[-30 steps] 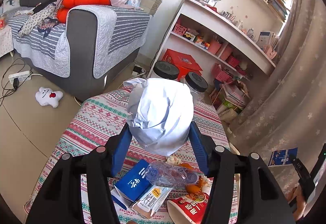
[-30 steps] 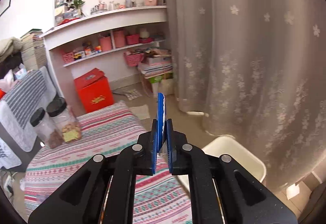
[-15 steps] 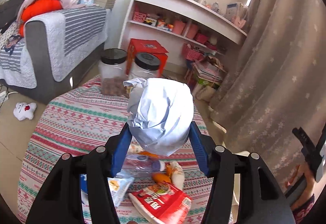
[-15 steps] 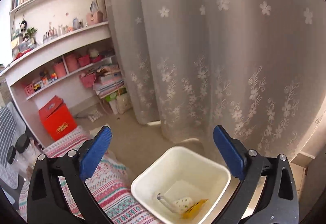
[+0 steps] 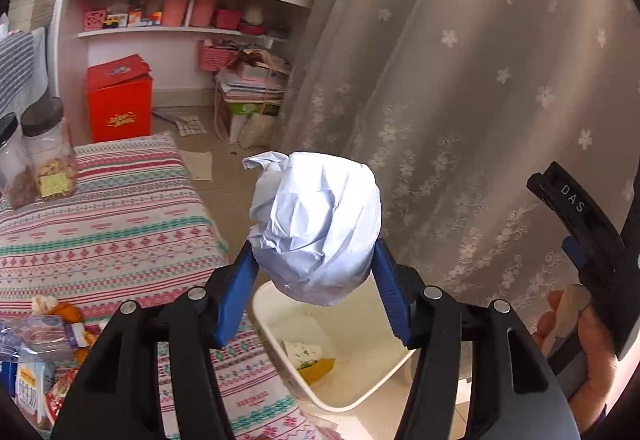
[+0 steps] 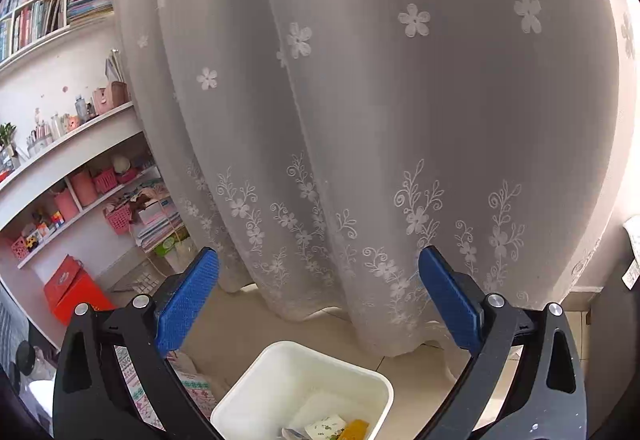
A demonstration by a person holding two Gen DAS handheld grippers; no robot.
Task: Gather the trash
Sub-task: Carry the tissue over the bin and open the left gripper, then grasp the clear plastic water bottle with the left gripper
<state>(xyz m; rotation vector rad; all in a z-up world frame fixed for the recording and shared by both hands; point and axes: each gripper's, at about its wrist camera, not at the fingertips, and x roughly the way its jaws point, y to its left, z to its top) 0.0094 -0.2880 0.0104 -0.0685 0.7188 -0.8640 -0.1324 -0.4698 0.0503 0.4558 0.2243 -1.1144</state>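
A crumpled ball of white paper [image 5: 316,224] sits between the blue pads of my left gripper [image 5: 314,256], which hangs over the near rim of the white square bin [image 5: 360,388] on the floor. The pads still touch the ball as the jaws start opening. Inside the bin lie a white wrapper and a yellow scrap [image 5: 314,360]. My right gripper [image 6: 319,256] is open and empty, above the bin [image 6: 280,380] and facing the curtain. More trash [image 5: 36,344], cartons and plastic wrap, lies on the patterned tablecloth [image 5: 120,208] at the lower left.
A lace curtain [image 6: 360,120] hangs just behind the bin. Two dark-lidded jars [image 5: 48,152] stand on the table's far end. A red box [image 5: 120,108] and cluttered white shelves [image 5: 180,28] are beyond. A person's hand [image 5: 596,344] holds the right gripper at the right edge.
My left gripper swung right with the paper ball, from over the table to above the bin. My right gripper opened, dropping the thin blue piece it held, and turned toward the curtain.
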